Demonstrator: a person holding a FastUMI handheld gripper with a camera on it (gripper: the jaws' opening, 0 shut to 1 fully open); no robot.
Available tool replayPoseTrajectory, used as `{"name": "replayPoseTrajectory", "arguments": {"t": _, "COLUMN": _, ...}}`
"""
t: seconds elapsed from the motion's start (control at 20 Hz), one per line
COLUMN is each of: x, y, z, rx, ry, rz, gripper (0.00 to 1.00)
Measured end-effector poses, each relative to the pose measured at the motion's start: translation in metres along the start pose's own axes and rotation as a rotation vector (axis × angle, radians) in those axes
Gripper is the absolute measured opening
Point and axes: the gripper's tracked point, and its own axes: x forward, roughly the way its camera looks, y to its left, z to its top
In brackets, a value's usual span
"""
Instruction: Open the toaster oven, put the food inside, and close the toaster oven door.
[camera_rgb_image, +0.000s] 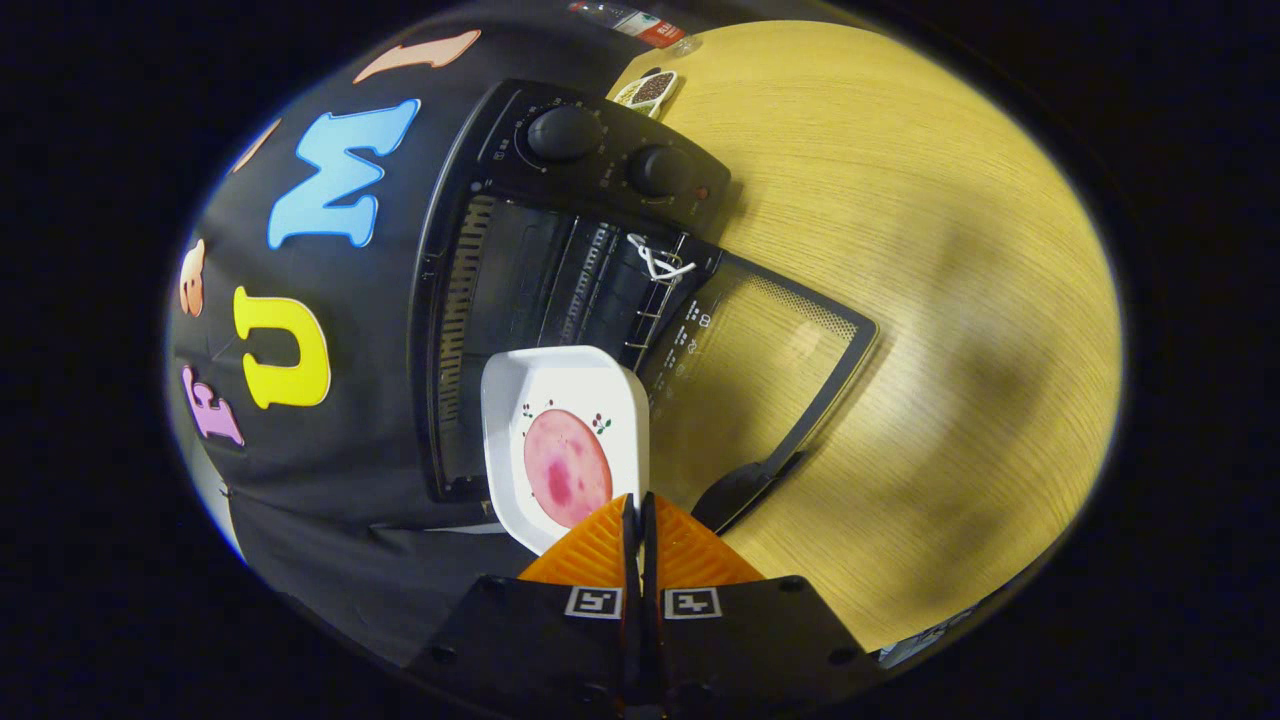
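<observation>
One claw (637, 512) clamped on square white dish (560, 400) rim | round pink slice (566, 468) | oven (560, 280) glass door (760, 370) down

One view is given, taken from a camera mounted on the gripper (637, 508) and directed forward along its two fingers, which are seen pressed on the rim of a white dish (560, 400) just ahead. The scene is strongly tilted. The open toaster oven (540, 270) is viewed from near, its lowered door (760, 370) and the wooden table (900, 250) being taken in beyond.
</observation>
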Motion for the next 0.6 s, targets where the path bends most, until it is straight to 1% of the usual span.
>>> {"name": "replayPoseTrajectory", "arguments": {"t": 0.2, "x": 0.013, "y": 0.016, "z": 0.006, "rx": 0.061, "ry": -0.047, "rz": 0.026, "gripper": 0.02}}
{"name": "replayPoseTrajectory", "arguments": {"t": 0.45, "x": 0.026, "y": 0.030, "z": 0.024, "rx": 0.106, "ry": -0.164, "rz": 0.056, "gripper": 0.02}}
{"name": "replayPoseTrajectory", "arguments": {"t": 0.6, "x": 0.034, "y": 0.037, "z": 0.029, "rx": 0.152, "ry": -0.193, "rz": 0.061, "gripper": 0.02}}
